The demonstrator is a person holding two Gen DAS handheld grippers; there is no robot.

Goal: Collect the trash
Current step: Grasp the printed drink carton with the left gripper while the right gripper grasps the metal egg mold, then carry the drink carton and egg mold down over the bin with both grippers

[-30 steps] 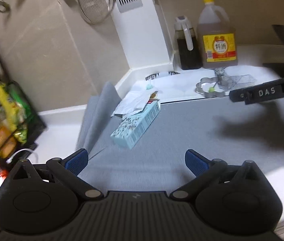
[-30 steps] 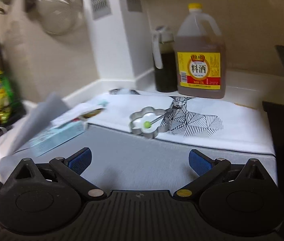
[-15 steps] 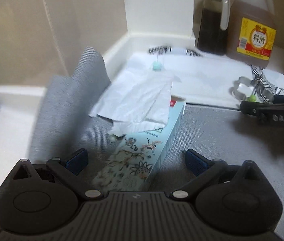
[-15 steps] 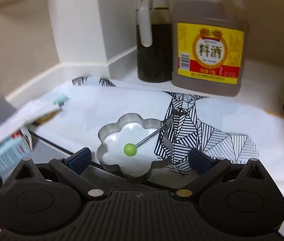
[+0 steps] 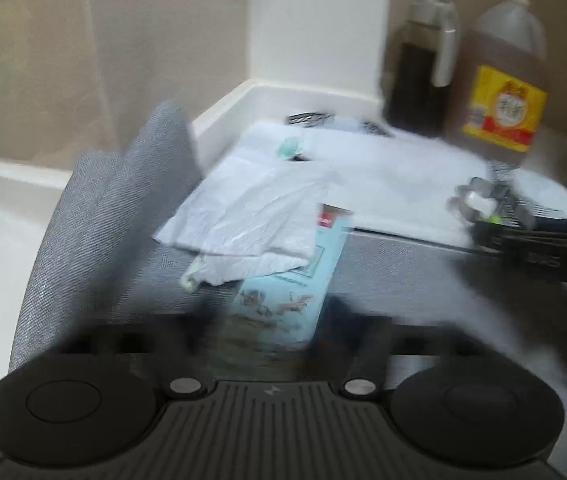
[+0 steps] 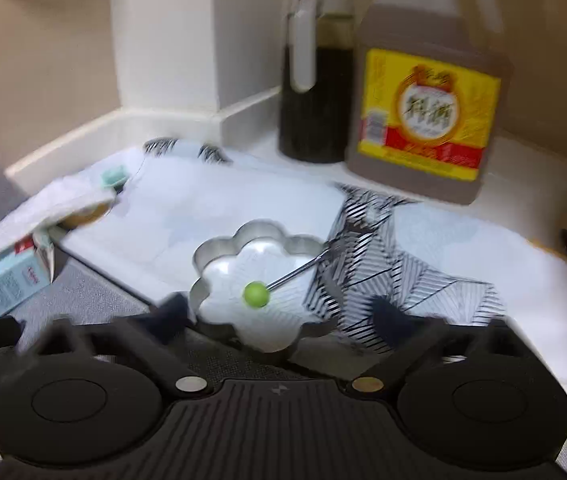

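Yellow-labelled jug: characters blurred, unreadable. Dark bottle just beside it. Left gripper jaws closing around pale blue carton; contact cannot be told through blur. Crumpled tissue lies on carton. Right gripper jaws closing around flower-shaped metal ring, not yet pressing.

A light-blue printed carton lies flat on the grey mat, its far end covered by crumpled white tissue.
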